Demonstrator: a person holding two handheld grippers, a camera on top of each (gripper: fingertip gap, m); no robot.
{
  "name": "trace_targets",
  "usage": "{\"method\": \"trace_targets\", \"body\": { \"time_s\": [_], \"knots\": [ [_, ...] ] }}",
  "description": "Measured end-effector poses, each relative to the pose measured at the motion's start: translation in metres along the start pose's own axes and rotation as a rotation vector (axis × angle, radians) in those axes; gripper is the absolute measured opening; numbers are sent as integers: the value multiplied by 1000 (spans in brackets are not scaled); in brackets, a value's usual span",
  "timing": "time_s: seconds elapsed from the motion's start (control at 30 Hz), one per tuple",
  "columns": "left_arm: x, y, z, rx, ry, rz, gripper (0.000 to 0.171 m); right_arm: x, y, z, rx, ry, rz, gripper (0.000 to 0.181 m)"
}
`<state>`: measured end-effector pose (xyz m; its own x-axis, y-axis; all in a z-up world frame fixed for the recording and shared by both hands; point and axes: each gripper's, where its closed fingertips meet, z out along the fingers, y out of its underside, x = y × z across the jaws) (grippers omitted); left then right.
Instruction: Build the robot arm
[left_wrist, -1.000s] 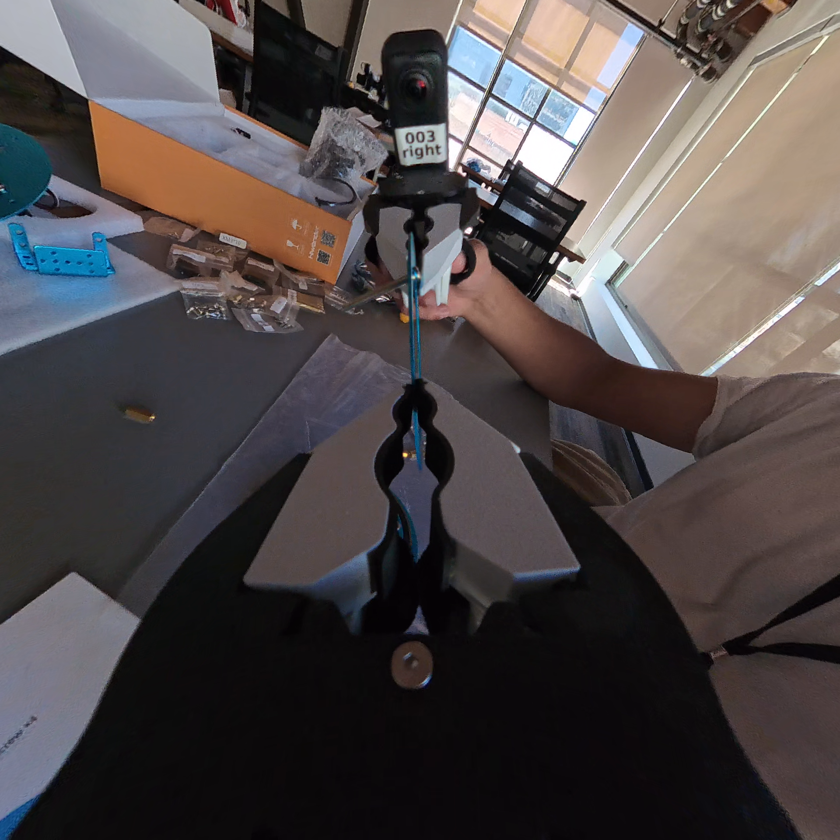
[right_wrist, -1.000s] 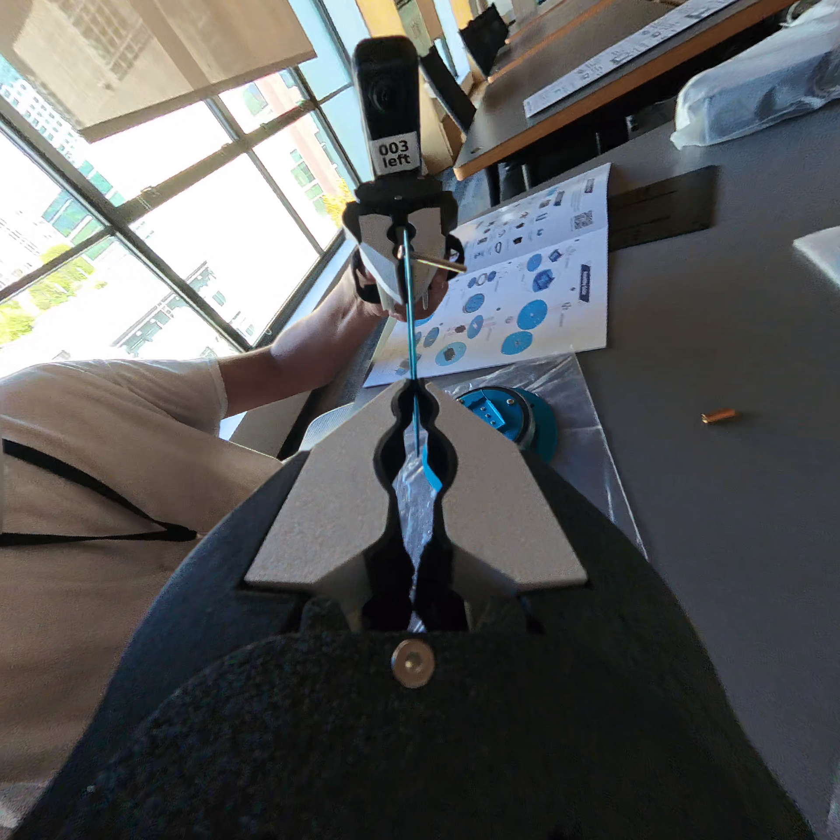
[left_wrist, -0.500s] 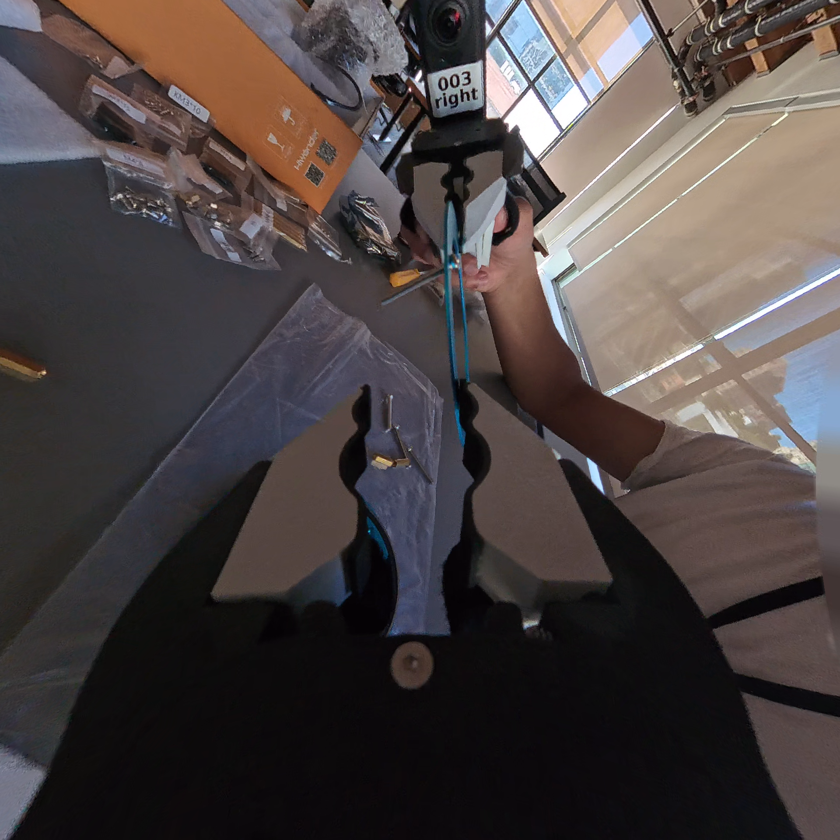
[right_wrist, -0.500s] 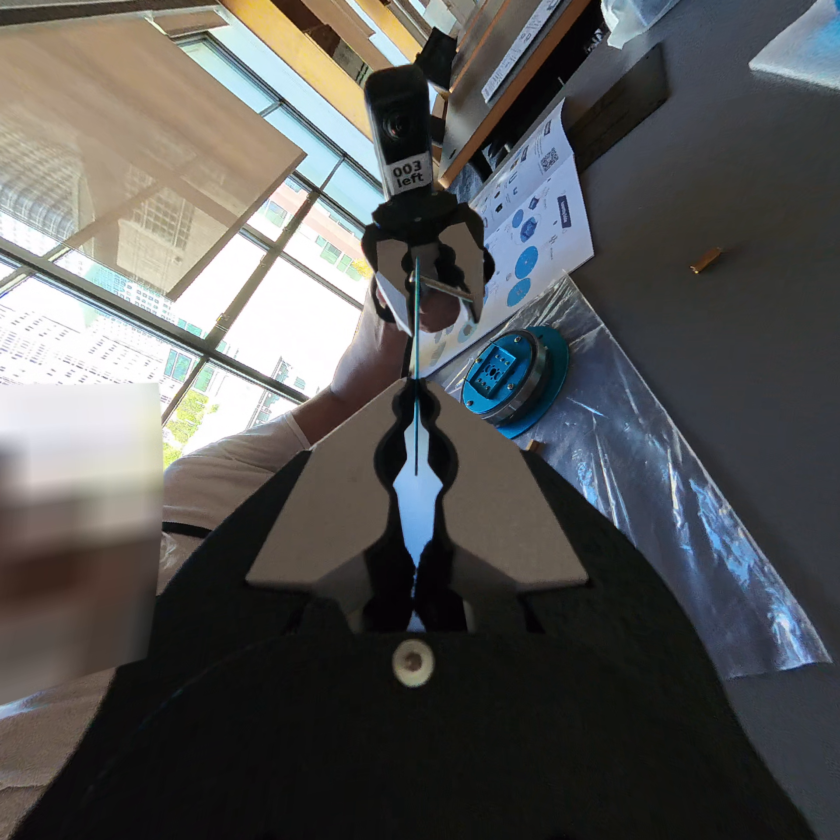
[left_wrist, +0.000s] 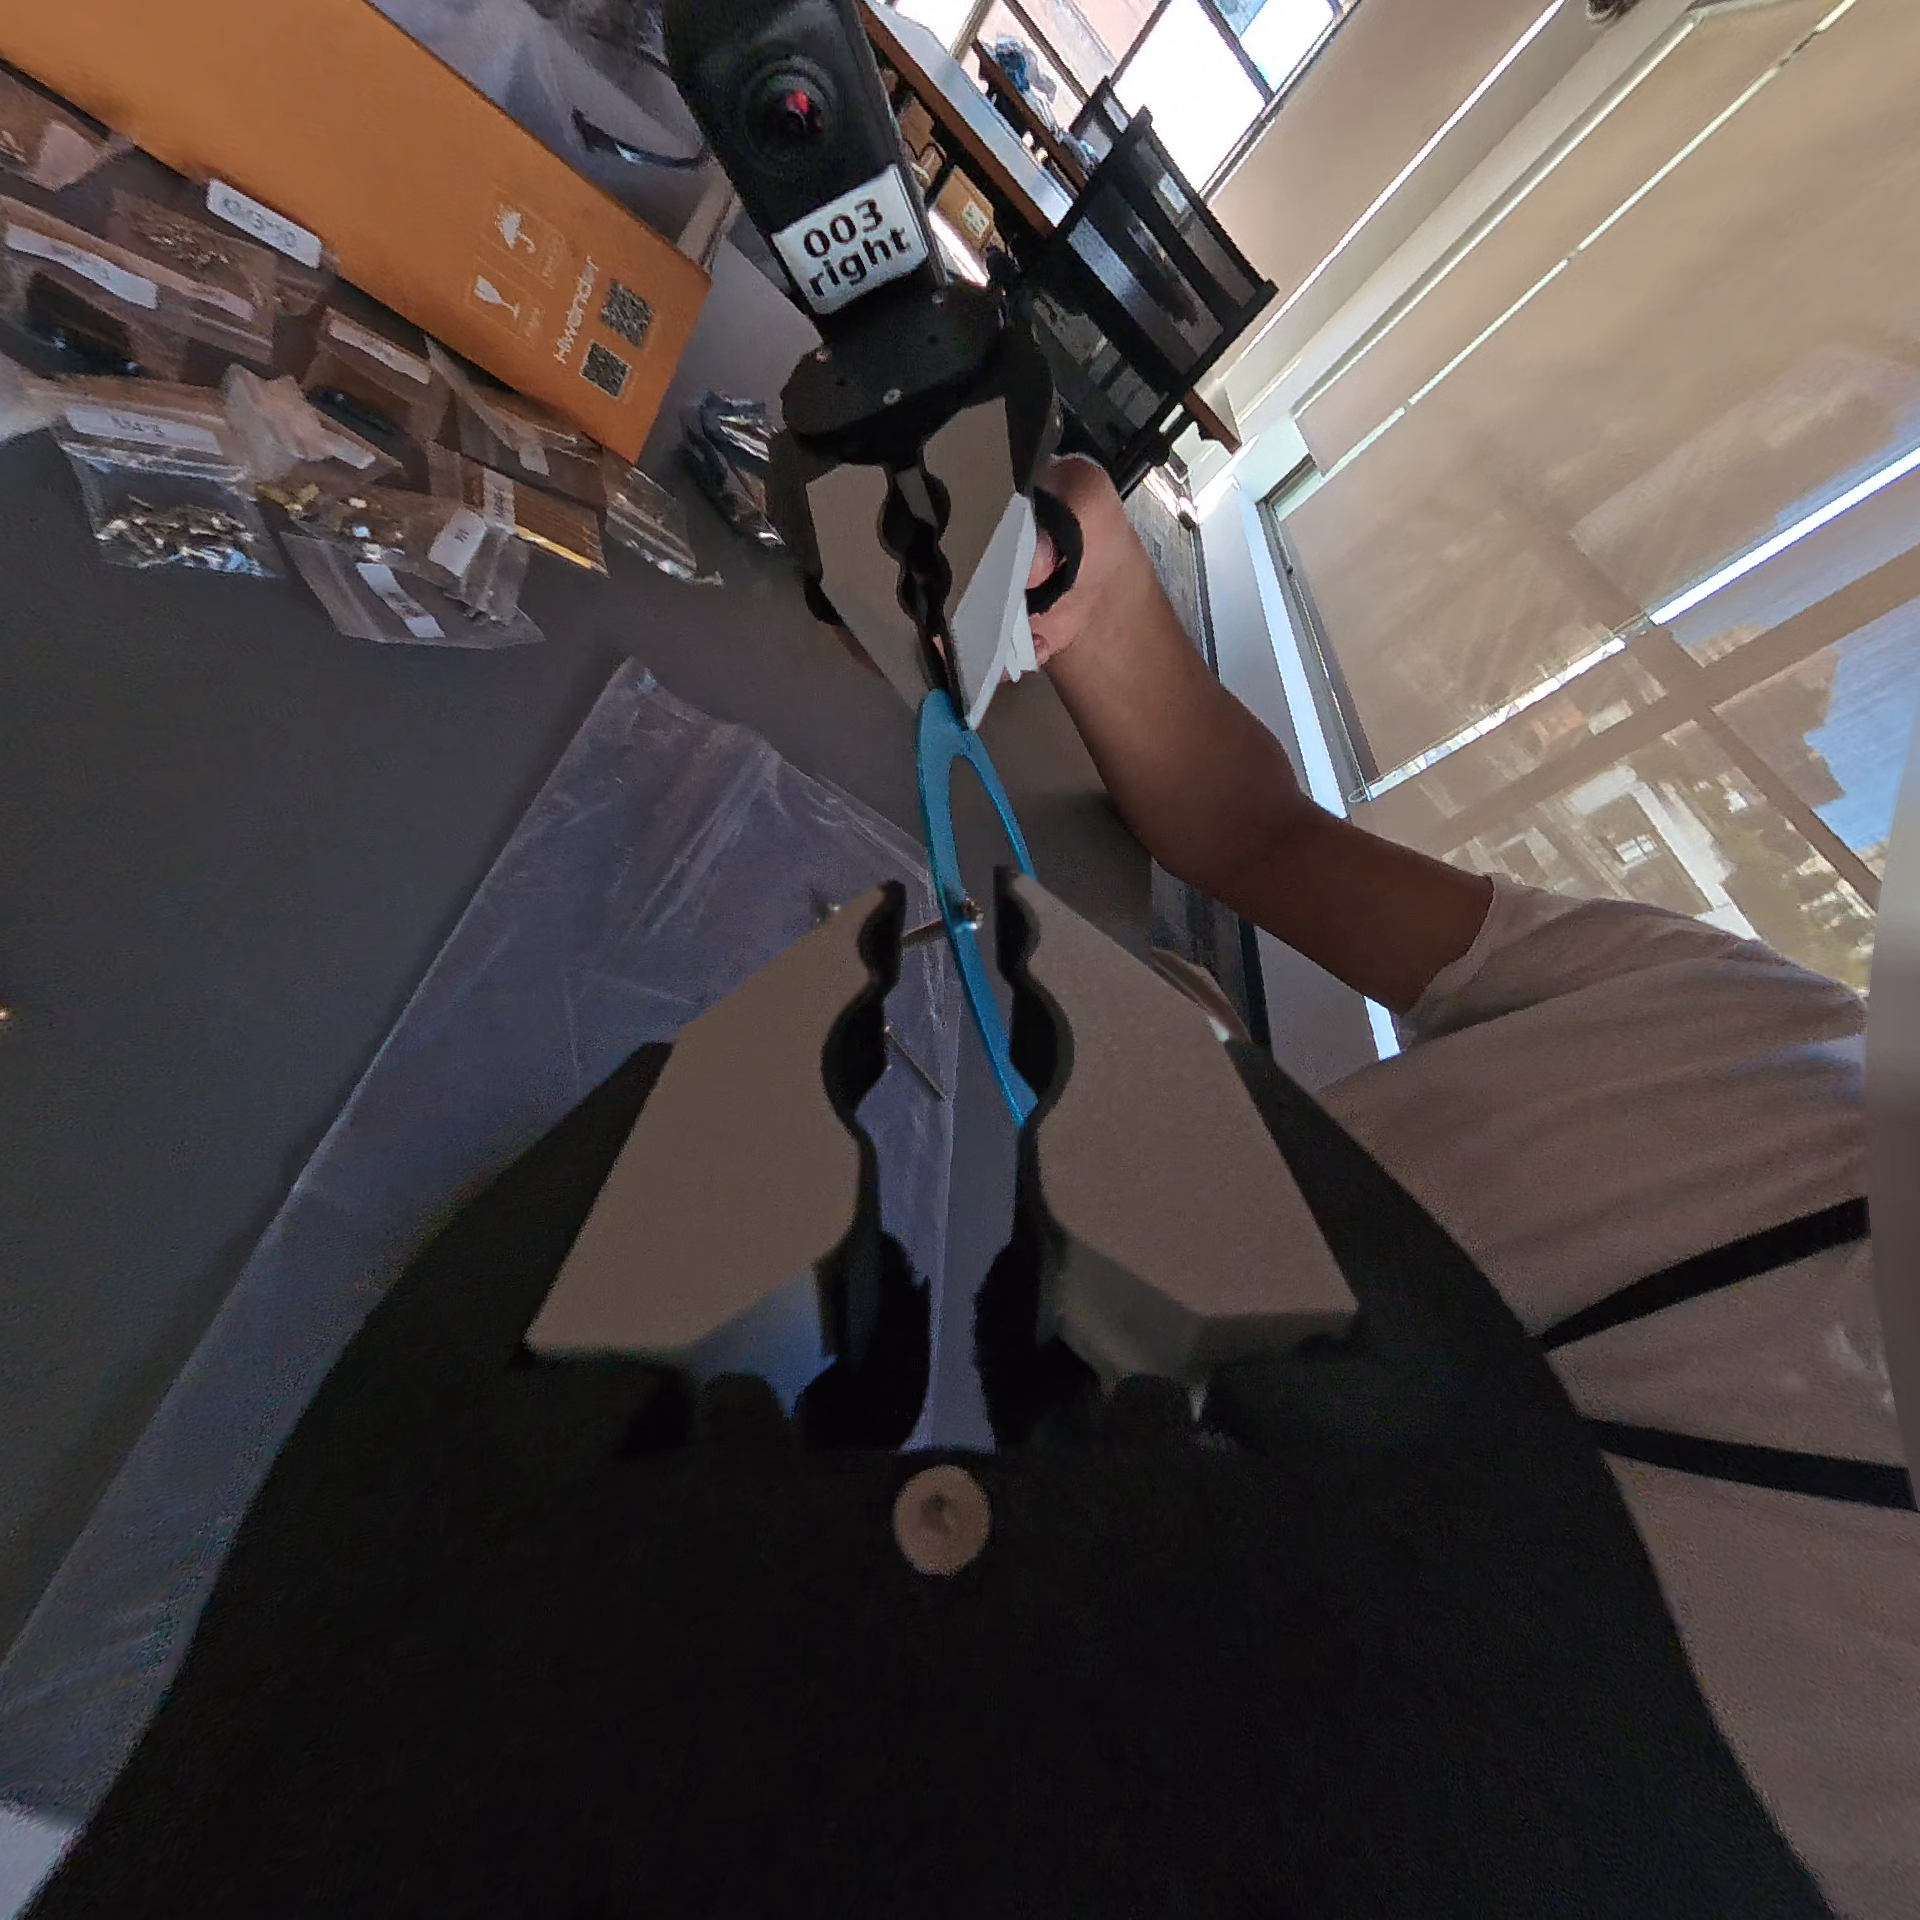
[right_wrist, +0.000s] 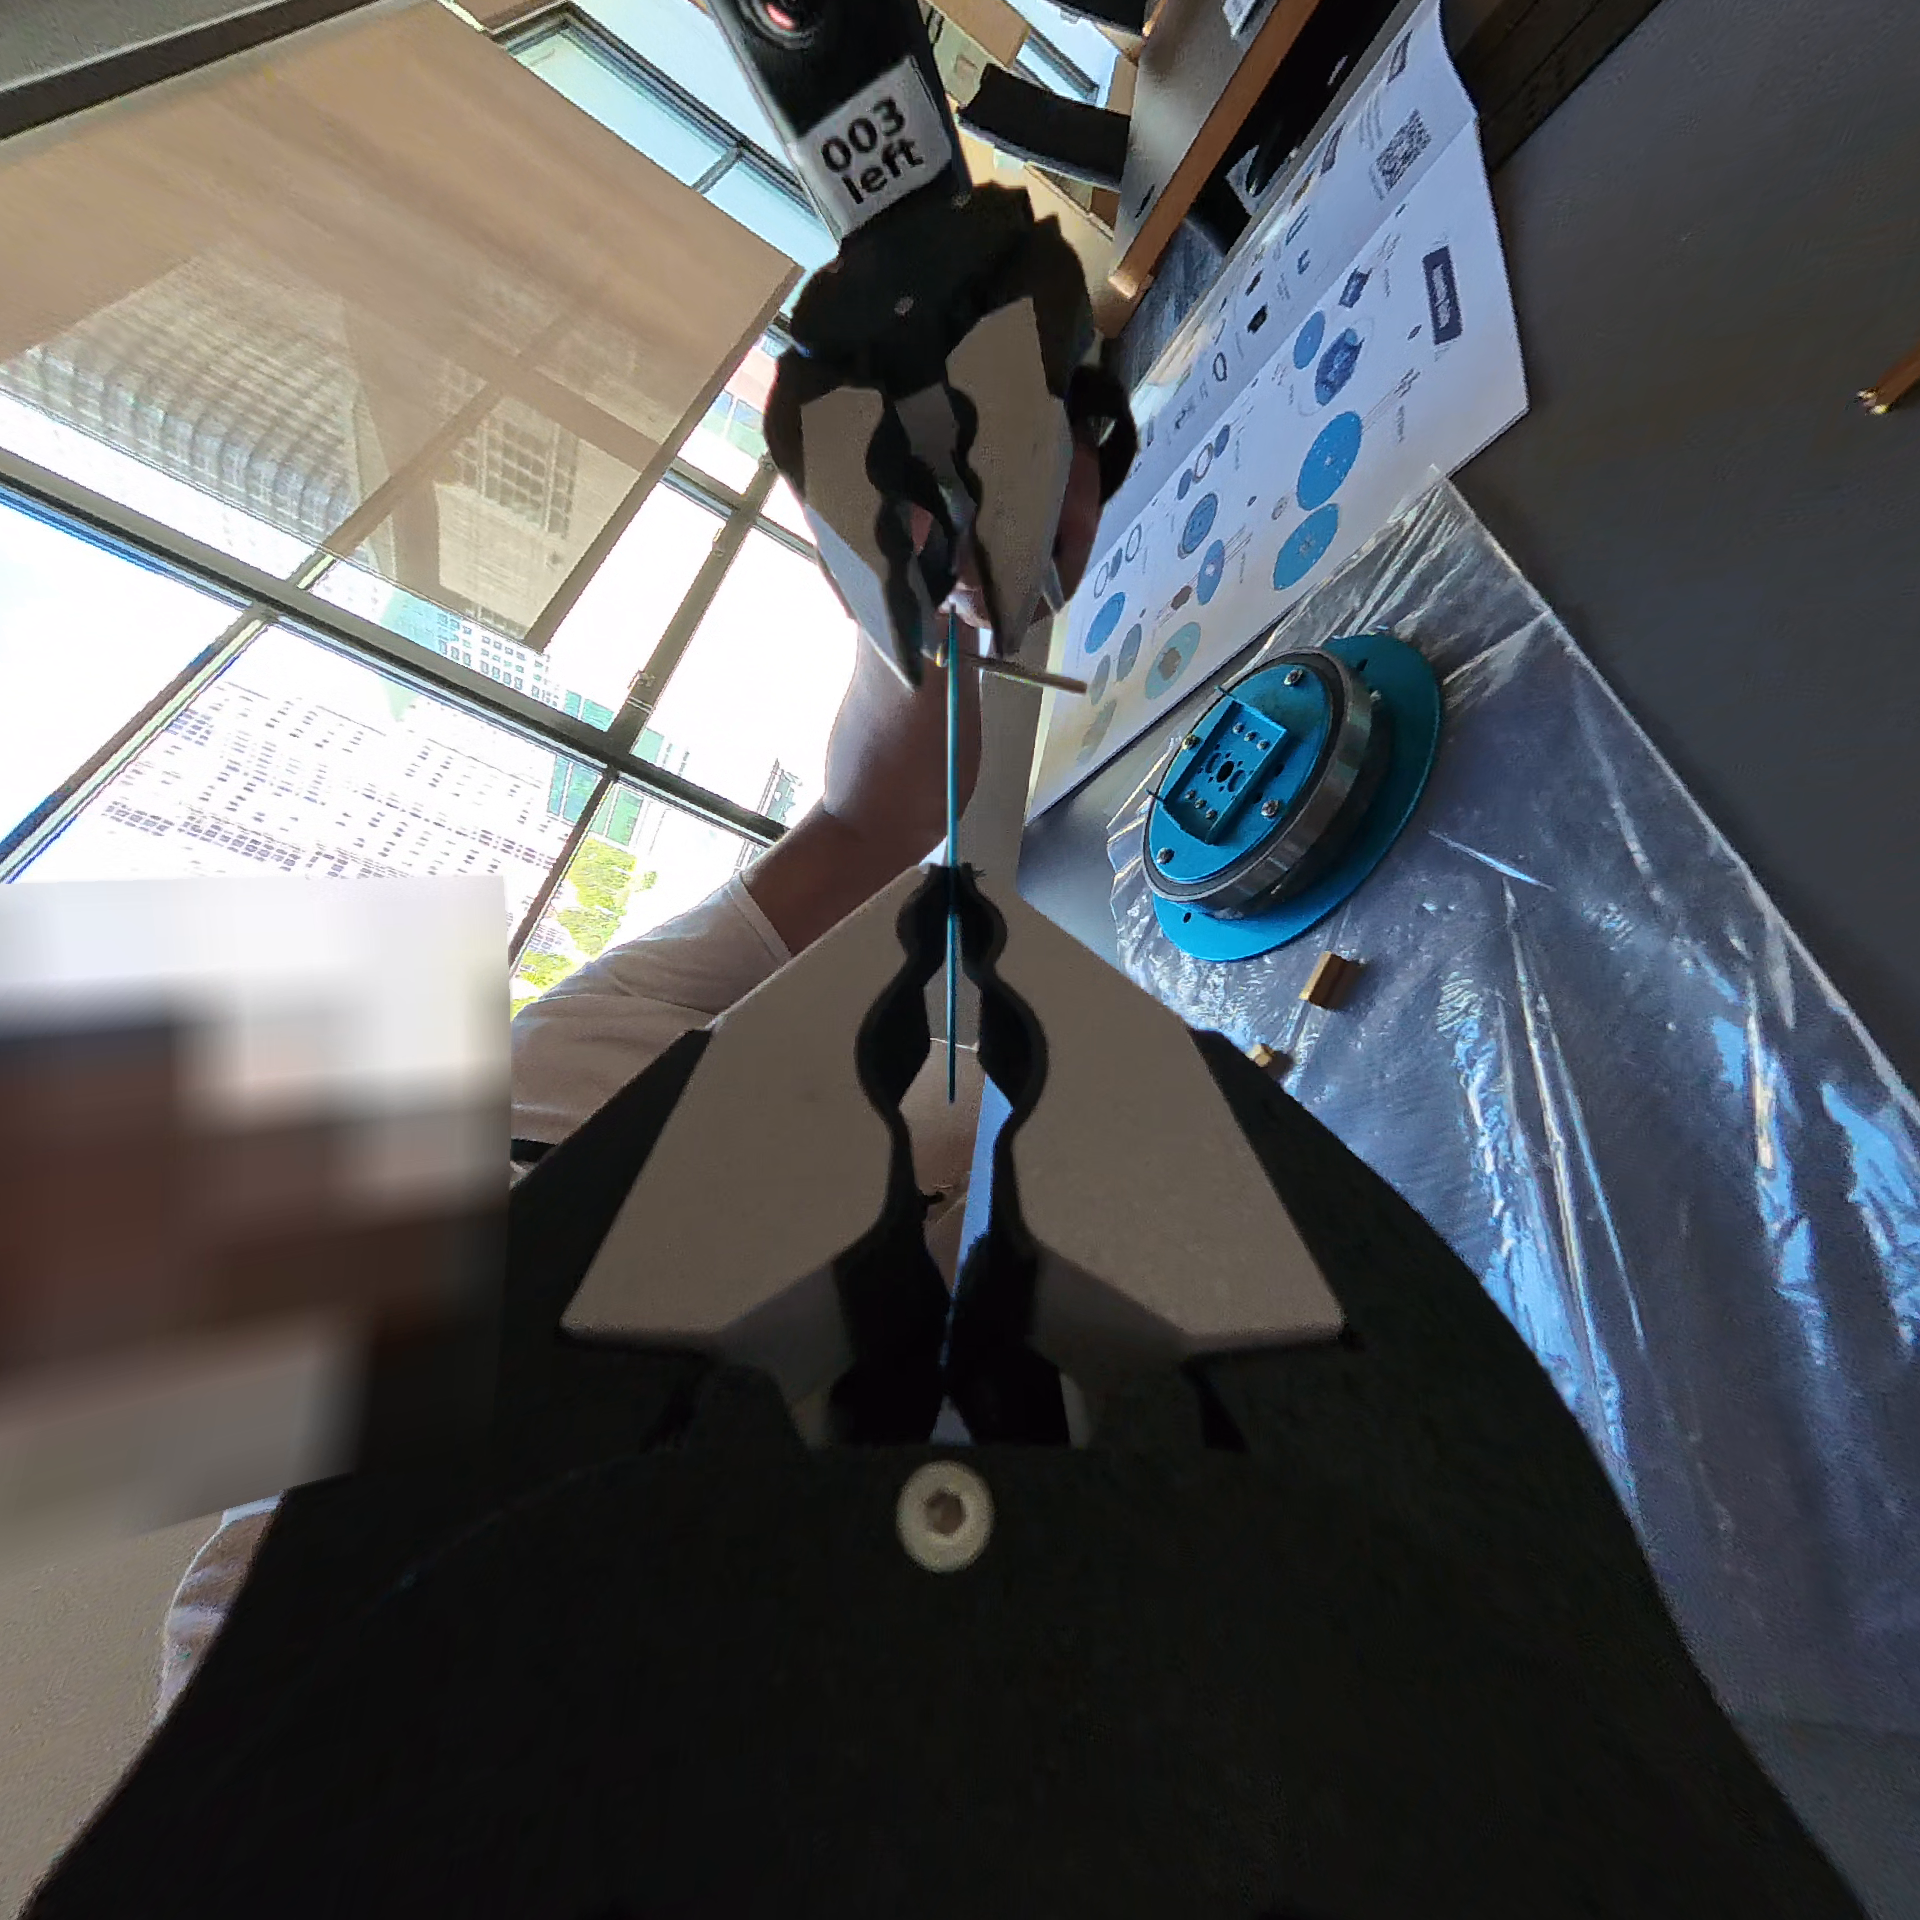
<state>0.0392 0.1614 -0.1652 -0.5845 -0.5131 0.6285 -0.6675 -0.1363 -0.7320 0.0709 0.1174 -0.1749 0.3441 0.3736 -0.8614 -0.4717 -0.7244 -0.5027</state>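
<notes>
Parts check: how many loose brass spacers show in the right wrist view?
3: one on the bare table, top right; two on the plastic sheet below the blue base. The right hand-held gripper, holding the ring, may hide more.

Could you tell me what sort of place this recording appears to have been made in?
Probably an office or lab workbench used for kit assembly: labelled bags of small hardware beside an orange box, an open illustrated manual, a blue round assembly on plastic sheeting, and large windows facing city buildings.
</notes>
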Motion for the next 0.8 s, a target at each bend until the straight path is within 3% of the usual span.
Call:
{"method": "trace_targets", "body": {
  "time_s": [0.23,0.53,0.57,0.7,0.8],
  "knots": [
    [-2,17,2,-18,-13,18,8,4,1,4,-6,-18,17,0],
    [2,13,-22,117,-8,23,5,11,-20,20,38,-31,6,1],
    [1,12,-28,141,-5,2,5,12,-25,22,43,-26,-9,9],
    [-15,6,-66,273,-48,-75,5,26,-52,19,75,146,-204,20],
    [-29,2,-105,402,-101,-111,4,33,-49,18,16,287,-387,18]
  ]
}}
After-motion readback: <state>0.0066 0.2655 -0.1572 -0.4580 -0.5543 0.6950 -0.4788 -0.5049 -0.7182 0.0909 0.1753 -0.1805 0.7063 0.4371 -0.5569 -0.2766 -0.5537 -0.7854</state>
